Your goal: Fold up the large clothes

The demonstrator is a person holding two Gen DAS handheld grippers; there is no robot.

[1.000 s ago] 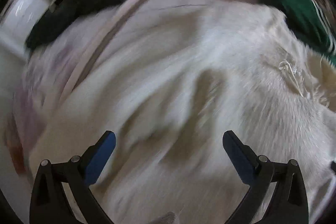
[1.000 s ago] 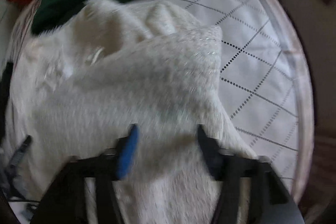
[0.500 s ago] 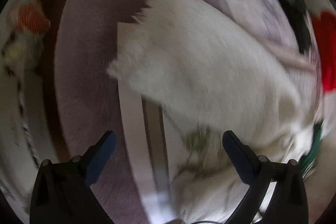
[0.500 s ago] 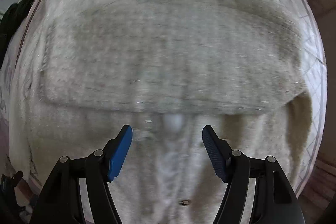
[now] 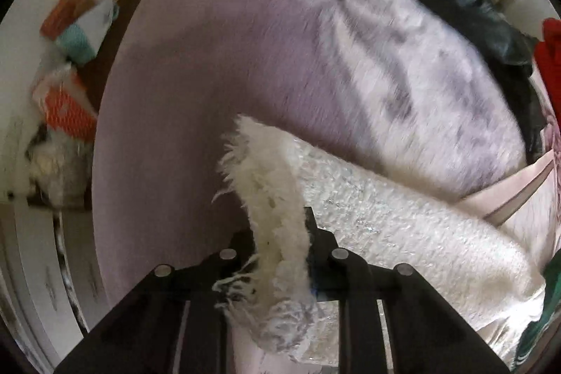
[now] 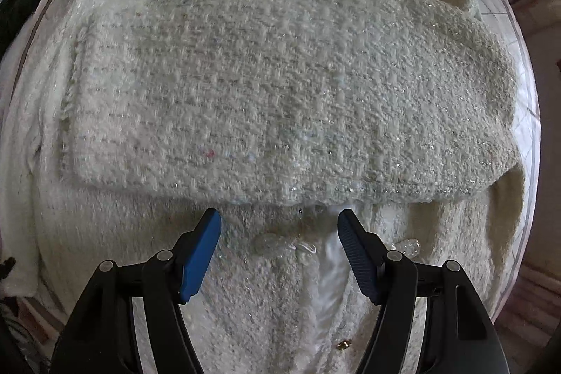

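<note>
My left gripper closing on cream jacket fringed edge; right gripper open, empty. Next I'd fold sleeve across.

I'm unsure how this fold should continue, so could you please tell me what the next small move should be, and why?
Probably carry the fringed cuff across onto the jacket body. The left gripper is closing on that cuff, whose sleeve trails over the lilac blanket, while the other sleeve already lies folded across the front under the open right gripper.
</note>
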